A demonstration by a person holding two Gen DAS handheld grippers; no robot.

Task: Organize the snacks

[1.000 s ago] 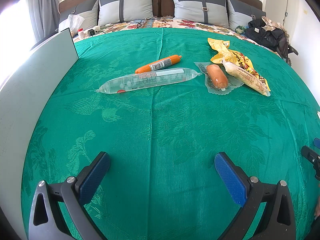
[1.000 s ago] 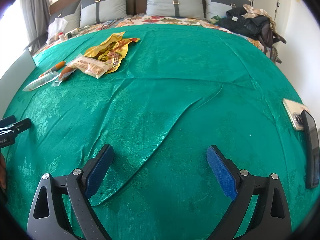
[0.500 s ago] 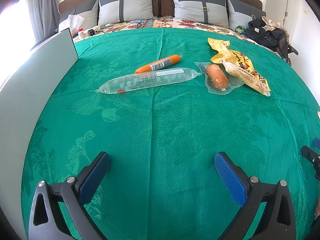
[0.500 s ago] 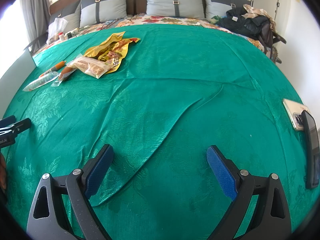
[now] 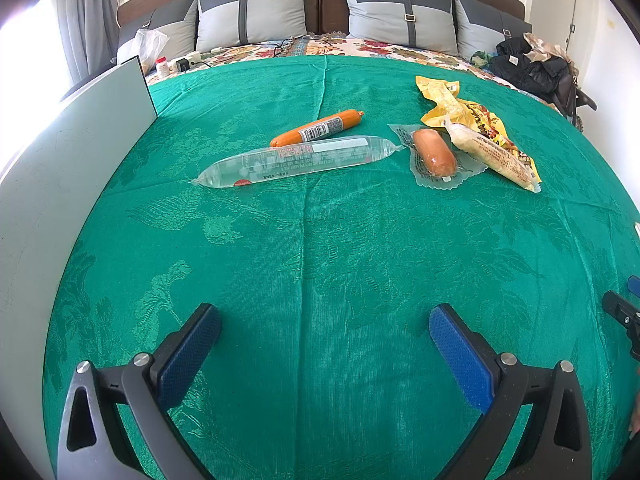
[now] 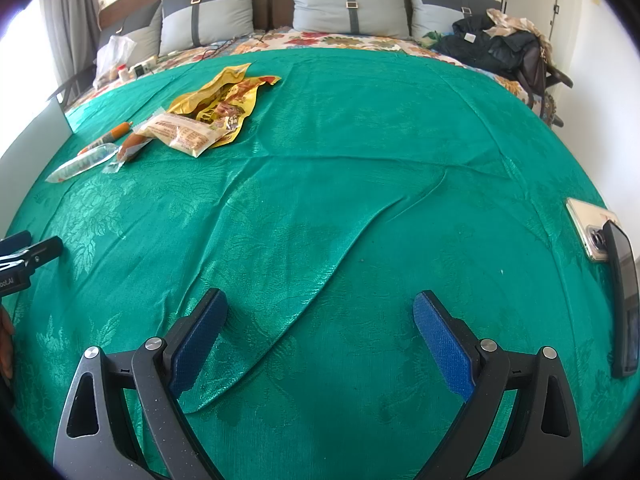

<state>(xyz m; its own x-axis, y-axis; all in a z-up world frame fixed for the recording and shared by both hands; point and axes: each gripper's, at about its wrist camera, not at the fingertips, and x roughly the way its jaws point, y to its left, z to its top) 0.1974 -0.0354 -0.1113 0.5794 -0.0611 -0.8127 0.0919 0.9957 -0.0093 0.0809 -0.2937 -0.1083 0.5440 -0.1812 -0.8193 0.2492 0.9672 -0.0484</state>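
Several snacks lie on the green cloth [image 5: 320, 260]. In the left wrist view an orange sausage stick [image 5: 316, 130] lies behind a long clear packet [image 5: 296, 160]. To their right sit a short sausage in clear wrap [image 5: 434, 156], a pale bread packet [image 5: 492, 154] and a yellow bag [image 5: 460, 110]. My left gripper [image 5: 324, 320] hovers open well short of them, nothing between its fingers. The right wrist view shows the same group far left: yellow bag [image 6: 224, 100], bread packet [image 6: 184, 134], clear packet [image 6: 80, 164]. My right gripper [image 6: 320, 312] is open over bare, wrinkled cloth.
A grey board [image 5: 68, 152] stands along the bed's left side. Two phones [image 6: 600, 232] lie at the right edge of the cloth. Pillows [image 5: 256, 12] line the headboard, dark bags [image 5: 532, 64] sit at the back right, and a long fold [image 6: 320, 264] crosses the cloth.
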